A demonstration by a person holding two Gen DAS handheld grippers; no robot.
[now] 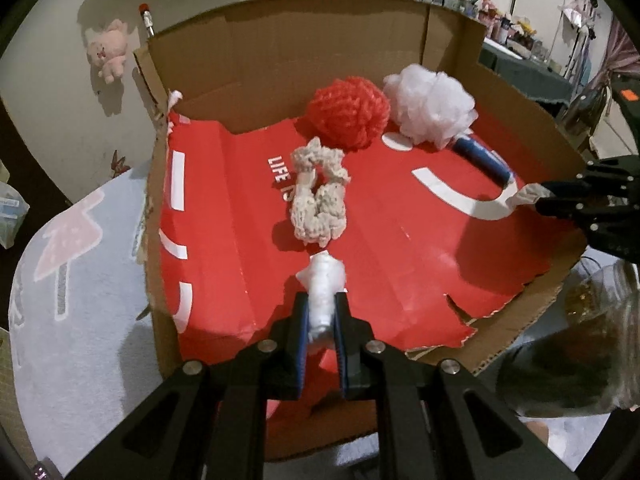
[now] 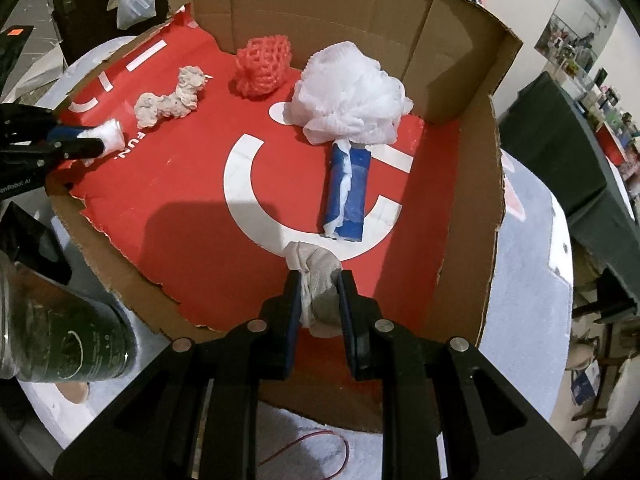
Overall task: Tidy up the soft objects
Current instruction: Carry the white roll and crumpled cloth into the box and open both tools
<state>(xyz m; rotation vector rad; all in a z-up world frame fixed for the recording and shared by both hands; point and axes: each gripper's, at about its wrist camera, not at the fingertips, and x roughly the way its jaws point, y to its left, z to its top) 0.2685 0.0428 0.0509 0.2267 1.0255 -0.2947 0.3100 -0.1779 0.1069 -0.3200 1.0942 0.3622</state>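
Both tongs clenched, each on its own wad of soft stuff: left gripper (image 1: pixel 323 312) pinches a white crumpled plastic-like wad (image 1: pixel 323 280) between its blue pads; the wad's long axis runs along the fingers and its free end pokes forward past the tips, over the near part of the box floor; right gripper (image 2: pixel 319 292) pinches a greyish-white crumpled cloth wad (image 2: pixel 316 270), likewise lying along the fingers, free end forward, just short of the blue roll.

Open brown cardboard box (image 1: pixel 280 52), near wall torn away; floor lined with a red printed card sheet (image 1: pixel 400 240) bearing white curved marks; legible writing: "LIFE IS" in the left view, "FUN." in the right view.

On the sheet: off-white knitted mesh bundle (image 1: pixel 318 196), elongated, long axis running roughly toward the back wall as seen from the left wrist; orange-red netted ball (image 1: pixel 348 110) near the back wall; white mesh bath pouf (image 2: pixel 350 94) just beside it, touching the far end of a blue cylindrical roll (image 2: pixel 348 194) with white material trailing down its side; roll lies flat, long axis pointing from the pouf toward the right gripper.

Pink plush toy (image 1: pixel 108 50) outside the box, left of it.
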